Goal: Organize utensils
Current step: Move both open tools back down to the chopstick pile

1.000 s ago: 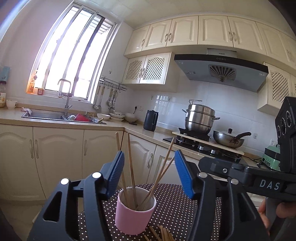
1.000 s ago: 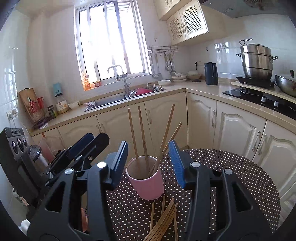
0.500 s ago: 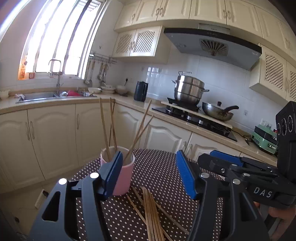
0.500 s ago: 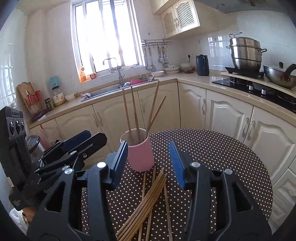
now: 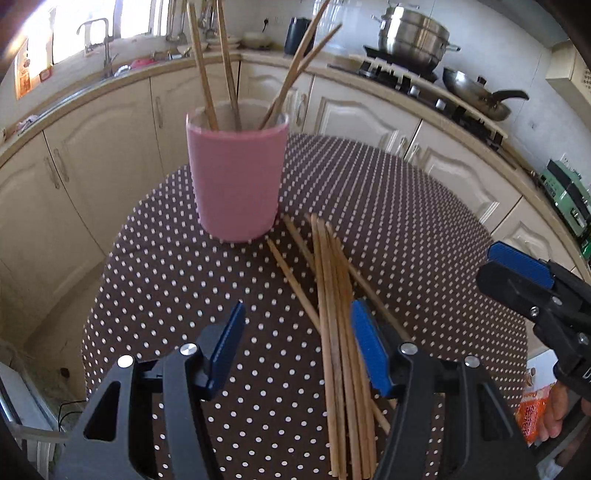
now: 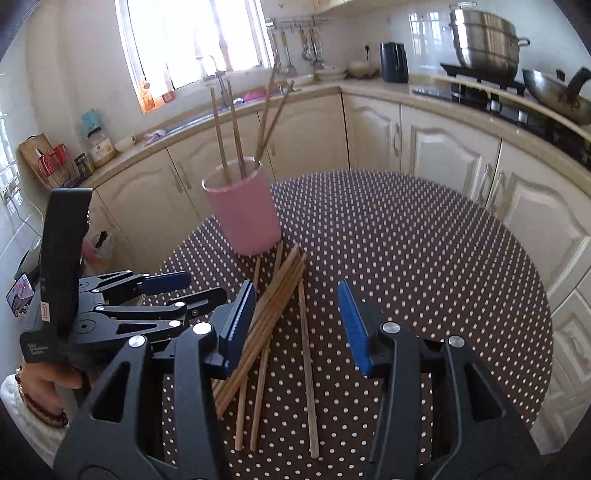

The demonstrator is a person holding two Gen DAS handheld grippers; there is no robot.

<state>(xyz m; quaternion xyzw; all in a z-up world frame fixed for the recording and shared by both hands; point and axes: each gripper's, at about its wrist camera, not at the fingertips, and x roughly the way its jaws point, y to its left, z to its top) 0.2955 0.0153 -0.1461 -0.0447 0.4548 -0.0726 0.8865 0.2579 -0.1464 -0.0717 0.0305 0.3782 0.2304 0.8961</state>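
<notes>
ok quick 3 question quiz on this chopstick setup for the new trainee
1. True or false: the pink cup lies tipped on its side.
2. How many chopsticks stand in the cup? A) two B) four C) six
3. Fill in: the loose chopsticks lie on the polka-dot ____.

Key
1. False; it stands upright.
2. B; four, leaning apart in two pairs.
3. Tablecloth. The left gripper and the right gripper are both open, holding nothing.

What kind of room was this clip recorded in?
A home kitchen, most likely: a sink with tap under the window, a steamer pot and wok on the hob, cream cabinets around a polka-dot table.
</notes>
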